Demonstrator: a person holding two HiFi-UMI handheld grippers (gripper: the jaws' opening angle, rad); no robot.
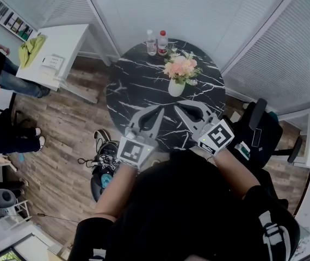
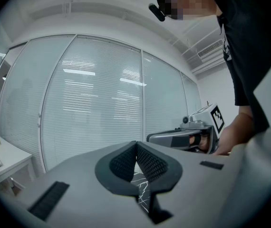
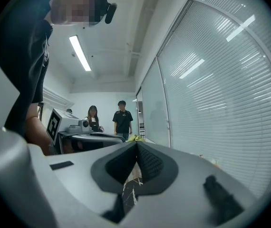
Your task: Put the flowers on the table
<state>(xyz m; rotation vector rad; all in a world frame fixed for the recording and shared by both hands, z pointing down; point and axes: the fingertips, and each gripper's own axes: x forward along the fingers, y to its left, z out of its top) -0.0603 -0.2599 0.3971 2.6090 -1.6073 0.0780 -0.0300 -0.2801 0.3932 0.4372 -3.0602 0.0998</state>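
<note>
A bunch of pink and cream flowers (image 1: 180, 67) stands upright in a white vase (image 1: 176, 87) on the round black marble table (image 1: 130, 78), a little right of its middle. Both grippers hover over the table's near edge, side by side, pointing at the vase. My left gripper (image 1: 160, 110) is shut with nothing in it, just short of the vase on its left. My right gripper (image 1: 177, 109) is also shut and empty. In the left gripper view the jaws (image 2: 136, 144) meet at the tip; in the right gripper view they (image 3: 136, 144) do too. The flowers are hidden in both gripper views.
Two plastic bottles (image 1: 156, 42) stand at the table's far edge. A white desk (image 1: 57, 53) with a yellow-green cloth (image 1: 31, 49) is at the left, with people beside it. A black chair (image 1: 261, 132) is at the right, a wheeled device (image 1: 103, 167) on the floor. Blinds-covered glass walls surround the table.
</note>
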